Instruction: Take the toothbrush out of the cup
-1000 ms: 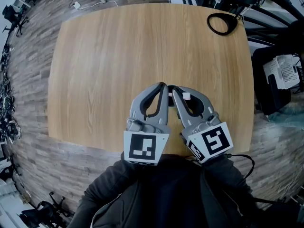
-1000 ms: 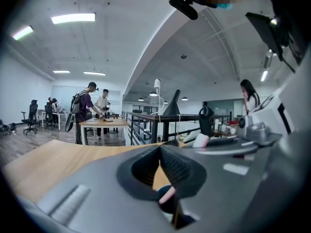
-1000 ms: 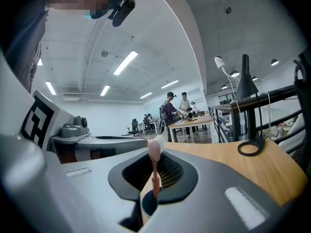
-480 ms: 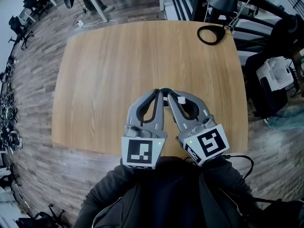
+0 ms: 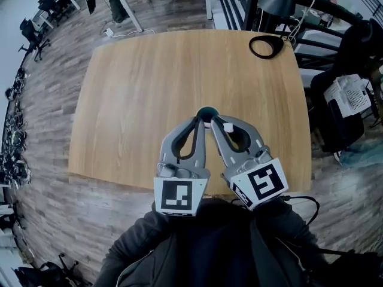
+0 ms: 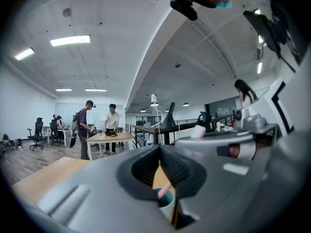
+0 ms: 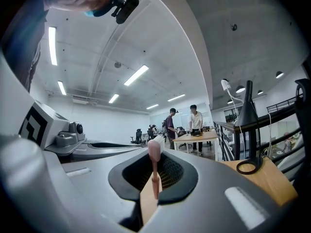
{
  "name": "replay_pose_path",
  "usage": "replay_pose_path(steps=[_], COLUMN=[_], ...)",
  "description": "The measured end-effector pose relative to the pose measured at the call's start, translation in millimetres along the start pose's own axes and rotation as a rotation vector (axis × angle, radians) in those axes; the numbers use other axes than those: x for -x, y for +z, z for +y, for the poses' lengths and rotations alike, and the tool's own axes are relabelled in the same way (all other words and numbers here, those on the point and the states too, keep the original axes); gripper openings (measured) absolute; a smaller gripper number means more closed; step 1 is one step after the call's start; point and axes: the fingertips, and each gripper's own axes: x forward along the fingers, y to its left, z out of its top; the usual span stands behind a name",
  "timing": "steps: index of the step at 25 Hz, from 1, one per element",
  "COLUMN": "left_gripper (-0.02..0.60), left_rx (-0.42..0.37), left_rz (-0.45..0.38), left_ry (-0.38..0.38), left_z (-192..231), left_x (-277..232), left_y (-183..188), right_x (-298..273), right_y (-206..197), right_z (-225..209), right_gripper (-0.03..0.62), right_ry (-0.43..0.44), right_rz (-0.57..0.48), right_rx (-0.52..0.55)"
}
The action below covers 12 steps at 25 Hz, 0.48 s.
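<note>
head: above, steeply down on table (image 5: 149, 88) | gripper views: close, level along own jaws; all share table

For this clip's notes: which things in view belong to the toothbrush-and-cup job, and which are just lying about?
In the job:
- toothbrush, gripped in the right claw
- cup, at the tips of the left claw

Lying about:
- black lamp at the far right corner of the table
- white basket off the table to the right

Cup (image 5: 207, 111) now uncovered, peeking — past fingers (image 5: 204, 139)
</note>
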Motion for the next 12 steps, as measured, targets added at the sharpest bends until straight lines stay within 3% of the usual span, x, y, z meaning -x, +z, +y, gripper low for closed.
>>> replay_pose_path(steps=[12], left_gripper=[0.008], left_rx=[-0.030], left_rz=[-0.025], left_ry=[-0.006], left_z=[27], left_x=[32], left_y=[4], right_x=[-5], right_y=[8], right_z=[44], right_gripper=[0.006], right_ry=[-0.011], right_rz=[-0.022], right_rx=[0.021])
